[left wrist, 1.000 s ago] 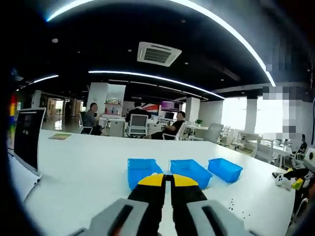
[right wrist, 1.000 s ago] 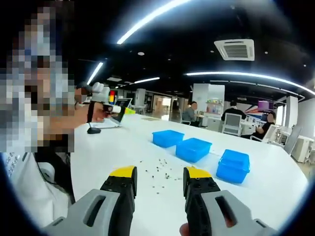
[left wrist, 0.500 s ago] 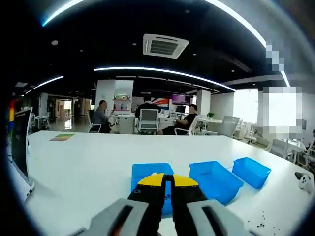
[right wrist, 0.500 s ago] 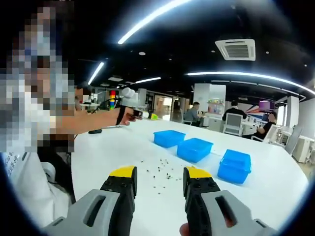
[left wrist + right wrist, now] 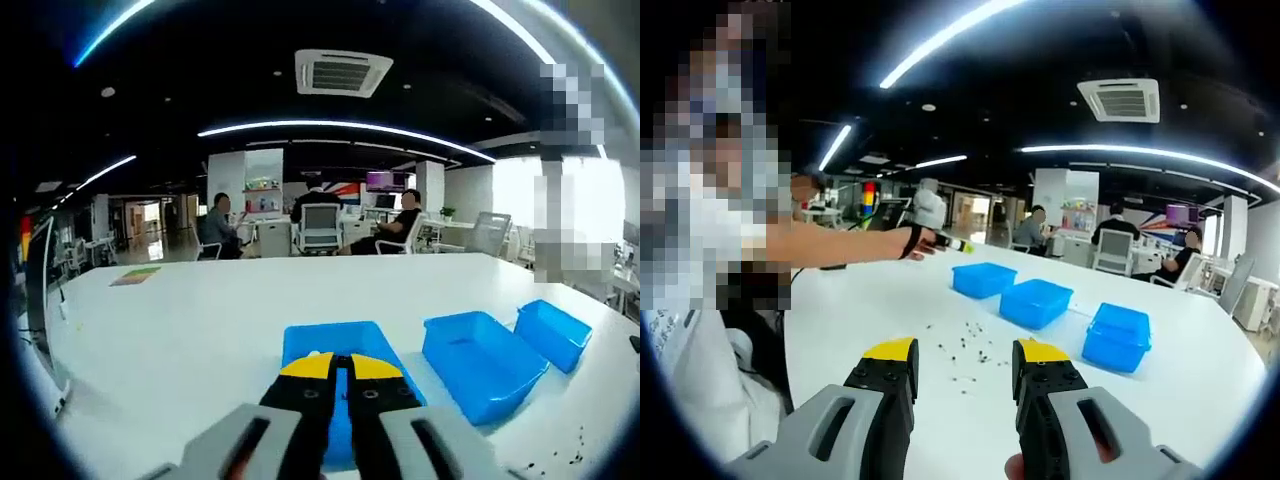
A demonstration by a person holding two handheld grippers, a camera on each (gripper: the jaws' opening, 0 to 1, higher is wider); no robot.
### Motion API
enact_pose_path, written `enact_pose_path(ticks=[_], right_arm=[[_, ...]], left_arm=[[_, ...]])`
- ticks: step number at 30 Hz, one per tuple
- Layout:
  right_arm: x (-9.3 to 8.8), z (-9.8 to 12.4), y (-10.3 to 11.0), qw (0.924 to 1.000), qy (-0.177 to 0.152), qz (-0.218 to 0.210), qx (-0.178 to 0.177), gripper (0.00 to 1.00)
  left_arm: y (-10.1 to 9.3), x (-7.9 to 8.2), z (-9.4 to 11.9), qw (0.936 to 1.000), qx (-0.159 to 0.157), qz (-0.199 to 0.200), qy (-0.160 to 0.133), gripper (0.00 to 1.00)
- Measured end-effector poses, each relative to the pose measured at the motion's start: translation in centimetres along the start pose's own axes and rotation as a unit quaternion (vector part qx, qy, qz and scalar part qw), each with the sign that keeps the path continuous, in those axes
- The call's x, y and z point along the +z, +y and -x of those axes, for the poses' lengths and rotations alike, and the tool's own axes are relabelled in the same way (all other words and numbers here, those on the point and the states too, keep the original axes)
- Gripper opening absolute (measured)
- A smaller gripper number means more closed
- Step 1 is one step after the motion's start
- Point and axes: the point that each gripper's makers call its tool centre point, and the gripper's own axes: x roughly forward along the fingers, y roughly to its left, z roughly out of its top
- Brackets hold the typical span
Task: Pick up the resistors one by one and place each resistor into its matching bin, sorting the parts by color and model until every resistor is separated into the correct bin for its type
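Note:
Three blue bins stand in a row on the white table [image 5: 890,300]: the far bin [image 5: 983,280], the middle bin [image 5: 1036,303] and the near bin [image 5: 1116,336]. Several tiny dark resistors [image 5: 965,348] lie scattered in front of them. My right gripper [image 5: 965,365] hovers open over the table edge, nothing between its jaws. A hand holds my left gripper [image 5: 952,243] out beside the far bin. In the left gripper view that gripper [image 5: 340,365] is shut just above one bin [image 5: 310,340], apparently pinching a thin resistor too small to see well. Two more bins [image 5: 482,360] [image 5: 555,333] sit right of it.
A dark screen [image 5: 35,290] stands at the table's left edge, and a coloured sheet [image 5: 135,275] lies farther back. People sit at desks [image 5: 320,225] behind the table. The person's sleeve [image 5: 700,390] and outstretched arm [image 5: 830,245] cross the left of the right gripper view.
The left gripper has travelled out from near the person to the far bin, so the bins look larger and closer in its view. The right gripper has not moved.

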Motion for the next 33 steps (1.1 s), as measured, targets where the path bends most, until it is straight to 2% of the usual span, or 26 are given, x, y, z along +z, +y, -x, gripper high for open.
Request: enact_pose_path(ticks=[2, 3, 6, 8, 20, 28, 33], right_arm=[[0.0, 0.0, 0.0, 1.0, 0.0, -0.001, 0.0, 0.39], [0.0, 0.0, 0.0, 1.0, 0.0, 0.0, 0.0, 0.39], [0.0, 0.1, 0.0, 1.0, 0.0, 0.0, -0.001, 0.39], [0.0, 0.1, -0.1, 1.0, 0.0, 0.0, -0.002, 0.39], [-0.2, 0.0, 0.2, 1.0, 0.0, 0.0, 0.001, 0.39], [0.1, 0.2, 0.2, 1.0, -0.003, 0.001, -0.001, 0.39], [0.0, 0.1, 0.3, 1.0, -0.003, 0.001, 0.0, 0.39]], left_arm=[[0.4, 0.0, -0.3, 0.9999, 0.008, 0.008, -0.005, 0.1], [0.4, 0.1, -0.4, 0.9999, 0.009, 0.011, -0.007, 0.15], [0.2, 0.2, -0.7, 0.9999, -0.003, 0.008, -0.01, 0.39], [0.2, 0.3, -0.6, 0.9999, -0.008, 0.004, -0.01, 0.46], [-1.0, 0.8, 2.7, 0.9989, -0.035, -0.023, -0.022, 0.46], [-3.9, 1.5, 8.5, 0.9941, -0.085, -0.021, -0.064, 0.46], [-5.0, 1.8, 13.3, 0.9899, -0.107, -0.015, -0.092, 0.46]])
